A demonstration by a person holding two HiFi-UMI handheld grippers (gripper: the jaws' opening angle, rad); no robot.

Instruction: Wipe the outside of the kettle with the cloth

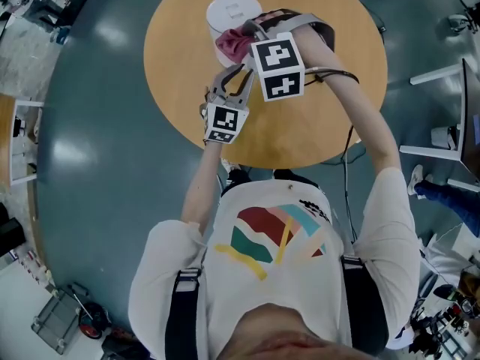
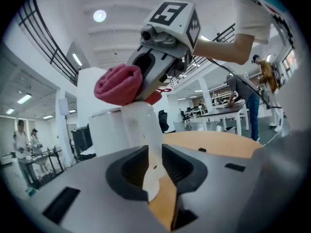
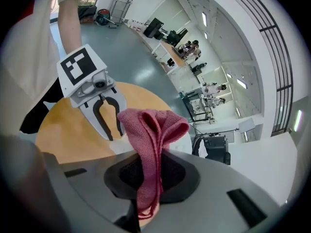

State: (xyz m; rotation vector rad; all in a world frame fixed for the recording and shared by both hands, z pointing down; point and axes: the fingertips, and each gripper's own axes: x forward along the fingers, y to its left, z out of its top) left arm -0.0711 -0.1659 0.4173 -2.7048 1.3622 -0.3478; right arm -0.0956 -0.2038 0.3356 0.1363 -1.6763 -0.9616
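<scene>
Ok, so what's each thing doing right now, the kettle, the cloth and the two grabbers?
kettle: upright on the table, held by its handle.
cloth: bunched up, pinched between jaws, close to the kettle.
left gripper: jaws shut on the kettle's handle.
right gripper: jaws shut on the cloth.

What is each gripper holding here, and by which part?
Right gripper pinches the pink cloth at its bunched middle, a fold poking out ahead. Left gripper appears clamped on the white kettle by its handle.
</scene>
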